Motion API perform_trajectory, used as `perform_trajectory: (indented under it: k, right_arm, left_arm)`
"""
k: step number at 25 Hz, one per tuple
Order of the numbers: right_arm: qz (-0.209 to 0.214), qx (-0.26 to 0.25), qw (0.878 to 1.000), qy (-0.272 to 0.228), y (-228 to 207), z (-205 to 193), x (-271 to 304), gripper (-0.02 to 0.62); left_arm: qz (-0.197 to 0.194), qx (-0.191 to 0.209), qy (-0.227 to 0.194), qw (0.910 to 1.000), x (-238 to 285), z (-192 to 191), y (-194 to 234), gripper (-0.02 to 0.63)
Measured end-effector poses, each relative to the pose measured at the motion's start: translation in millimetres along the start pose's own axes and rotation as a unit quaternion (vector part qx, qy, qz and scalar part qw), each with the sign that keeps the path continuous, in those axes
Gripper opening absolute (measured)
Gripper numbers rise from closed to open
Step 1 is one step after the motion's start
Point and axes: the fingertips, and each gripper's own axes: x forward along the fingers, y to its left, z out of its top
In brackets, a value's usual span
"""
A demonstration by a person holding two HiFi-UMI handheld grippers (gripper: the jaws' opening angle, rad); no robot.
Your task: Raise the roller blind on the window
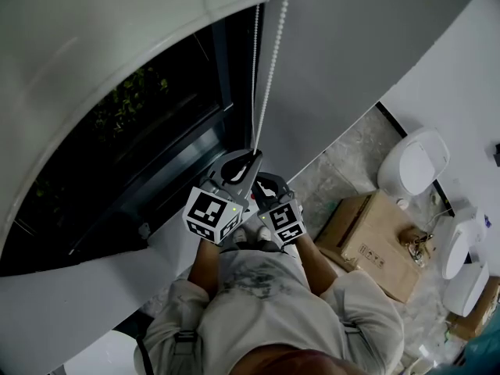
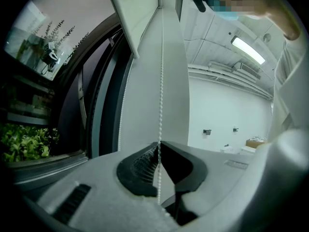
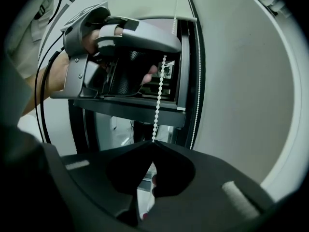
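Bead chain: thin, light, limp, likely slippery; best pinched across the beads. Left gripper, right gripper: each clamped on it, right below left.

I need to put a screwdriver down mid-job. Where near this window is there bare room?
The grey sill, between the dark window frame and the person, looks mostly bare. So does the floor strip between the grey wall and the cardboard box. Beyond that box it is crowded with white units.
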Motion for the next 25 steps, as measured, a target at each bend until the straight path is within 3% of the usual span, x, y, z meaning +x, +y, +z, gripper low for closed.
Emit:
perform_trajectory:
  k: [16,25]
  right_arm:
    - [0.008,0.008,0.999,0.045,5,-42,10,0.011]
    - [0.0,0.011,0.999,0.035,5,-36,5,0.02]
  left_arm:
    - [0.0,-0.017,0.037,0.9992,3,-44,4,0.025]
    - [-0.006,-0.017,0.034,0.9993,0,-43,1,0.025]
